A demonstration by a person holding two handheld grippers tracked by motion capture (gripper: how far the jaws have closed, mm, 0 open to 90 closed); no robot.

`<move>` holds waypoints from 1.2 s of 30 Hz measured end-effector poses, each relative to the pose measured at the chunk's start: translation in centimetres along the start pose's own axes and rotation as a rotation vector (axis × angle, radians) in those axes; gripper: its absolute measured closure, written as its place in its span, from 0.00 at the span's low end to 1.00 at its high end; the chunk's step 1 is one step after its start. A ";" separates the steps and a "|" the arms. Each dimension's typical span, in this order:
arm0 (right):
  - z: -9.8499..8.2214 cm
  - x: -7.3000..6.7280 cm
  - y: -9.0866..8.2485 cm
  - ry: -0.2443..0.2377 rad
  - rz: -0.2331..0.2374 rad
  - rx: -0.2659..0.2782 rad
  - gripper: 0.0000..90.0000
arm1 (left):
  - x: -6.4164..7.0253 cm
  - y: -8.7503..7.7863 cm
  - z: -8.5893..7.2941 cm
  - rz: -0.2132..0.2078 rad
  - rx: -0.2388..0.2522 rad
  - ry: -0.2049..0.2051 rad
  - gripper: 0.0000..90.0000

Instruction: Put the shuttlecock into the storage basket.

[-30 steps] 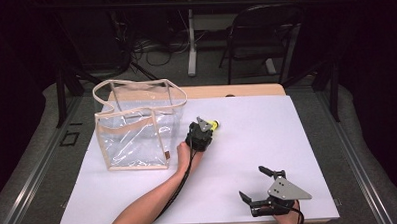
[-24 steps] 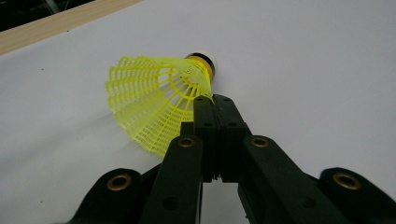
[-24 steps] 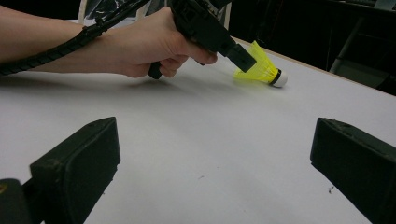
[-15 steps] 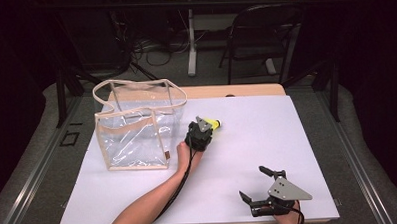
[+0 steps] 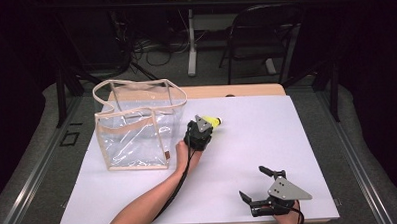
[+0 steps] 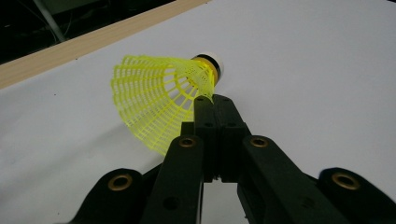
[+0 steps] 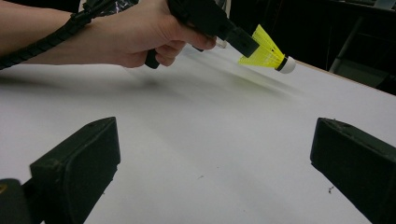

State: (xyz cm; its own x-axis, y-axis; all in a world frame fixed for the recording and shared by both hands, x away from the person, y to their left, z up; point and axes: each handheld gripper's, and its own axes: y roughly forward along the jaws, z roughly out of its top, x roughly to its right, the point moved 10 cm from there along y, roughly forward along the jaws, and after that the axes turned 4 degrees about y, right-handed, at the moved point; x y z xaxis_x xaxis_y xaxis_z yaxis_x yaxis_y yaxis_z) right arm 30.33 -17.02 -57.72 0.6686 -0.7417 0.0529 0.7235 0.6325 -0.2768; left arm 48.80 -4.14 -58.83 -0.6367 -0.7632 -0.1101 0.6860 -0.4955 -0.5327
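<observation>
Mesh is all I have between my left fingers (image 6: 211,108): they are pressed together on the thin yellow skirt of the shuttlecock (image 6: 159,100), near where the skirt narrows to the white cork tip. The shuttlecock hangs just above the white worktop (image 5: 247,140), to the right of the clear plastic bag (image 5: 137,126), with its cork pointing away from my left hand (image 5: 185,155).

That skirt is soft and springy, so I judge the hold a weak one. A quick swing toward the bag could let the mesh slide out, and the shuttlecock would drop and roll off across the worktop. Squeezing harder could crumple or crease the skirt.

The bag's rim stands higher than my left gripper (image 5: 203,128) is now. If I come in too low I could catch the floppy wall or the beige handle and push the bag away or tip it, since nothing is steadying it.

My right fingers (image 7: 212,170) are spread wide with nothing in them, low over the near corner of the worktop, well apart from the bag.
</observation>
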 end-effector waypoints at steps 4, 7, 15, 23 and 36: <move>0.0 0.0 0.0 -0.001 0.001 0.000 0.01 | -0.1 -0.4 0.3 -0.003 0.015 -0.003 1.00; 0.0 0.0 0.0 0.000 0.001 -0.001 0.01 | -0.2 -0.7 0.5 -0.003 0.016 0.007 1.00; -0.1 0.0 0.0 0.003 0.000 -0.003 0.01 | -0.4 -1.4 1.1 -0.002 0.039 0.010 1.00; 0.0 0.0 0.0 0.002 -0.002 -0.003 0.01 | -0.4 -1.8 1.6 0.004 0.060 0.017 1.00; 0.0 0.0 0.0 0.000 -0.002 -0.003 0.01 | -0.2 -2.5 2.7 0.010 0.087 0.037 1.00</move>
State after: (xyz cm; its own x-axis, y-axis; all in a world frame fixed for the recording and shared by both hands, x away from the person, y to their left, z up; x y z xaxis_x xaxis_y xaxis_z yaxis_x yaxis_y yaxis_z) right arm 30.33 -17.05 -57.77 0.6673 -0.7429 0.0533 0.7242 0.6304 -0.2795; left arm 48.18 -3.87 -55.26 -0.6410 -0.7533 -0.1468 0.7196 -0.5234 -0.4563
